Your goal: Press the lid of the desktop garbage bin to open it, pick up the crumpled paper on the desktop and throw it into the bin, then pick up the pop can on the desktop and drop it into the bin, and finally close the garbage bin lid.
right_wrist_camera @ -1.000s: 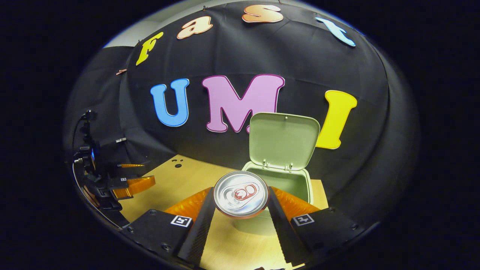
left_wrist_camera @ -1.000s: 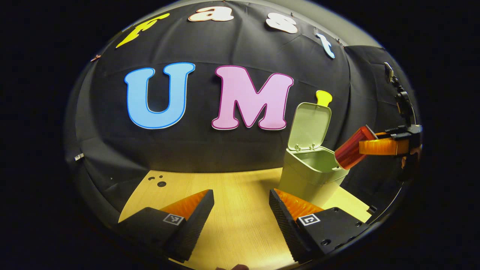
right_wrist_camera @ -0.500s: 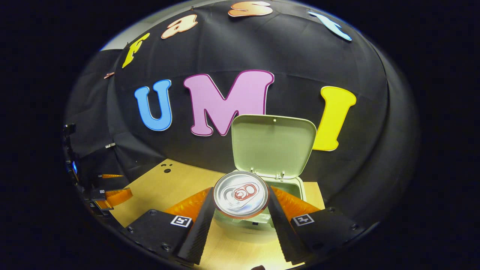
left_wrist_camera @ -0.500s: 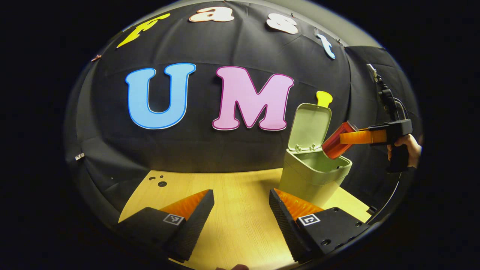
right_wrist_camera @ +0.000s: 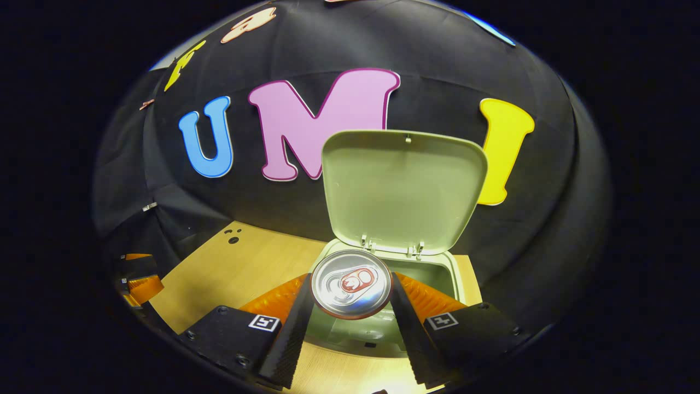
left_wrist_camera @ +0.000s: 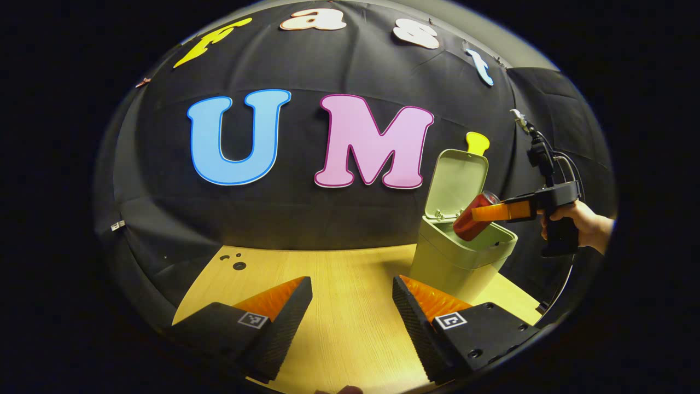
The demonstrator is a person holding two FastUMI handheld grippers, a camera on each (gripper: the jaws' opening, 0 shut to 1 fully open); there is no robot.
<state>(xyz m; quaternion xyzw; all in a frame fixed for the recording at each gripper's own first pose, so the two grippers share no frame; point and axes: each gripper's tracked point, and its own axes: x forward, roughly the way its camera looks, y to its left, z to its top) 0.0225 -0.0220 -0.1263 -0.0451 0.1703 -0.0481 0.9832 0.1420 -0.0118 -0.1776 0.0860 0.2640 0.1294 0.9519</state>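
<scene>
The pale green bin (left_wrist_camera: 456, 262) stands on the wooden table with its lid (left_wrist_camera: 456, 183) upright and open. In the left gripper view, a hand holds my right gripper (left_wrist_camera: 481, 214), which grips the red pop can (left_wrist_camera: 469, 223) tilted over the bin's mouth. In the right gripper view, the pop can's silver top (right_wrist_camera: 351, 283) sits between my right gripper (right_wrist_camera: 351, 298), which is shut on it, directly above the bin opening (right_wrist_camera: 432, 273), with the lid (right_wrist_camera: 403, 189) behind it. My left gripper (left_wrist_camera: 353, 306) hovers open over the table with nothing between its fingers.
The wooden table (left_wrist_camera: 350, 273) has small dark holes (left_wrist_camera: 235, 262) near its far left corner. The black cloth wall rises close behind the bin. My left gripper (right_wrist_camera: 136, 276) appears at the left edge of the right gripper view.
My right gripper has carried the pop can leftward and down, from beside the bin to over its open mouth. The bin looms larger in the right gripper view. My left gripper has barely moved.
</scene>
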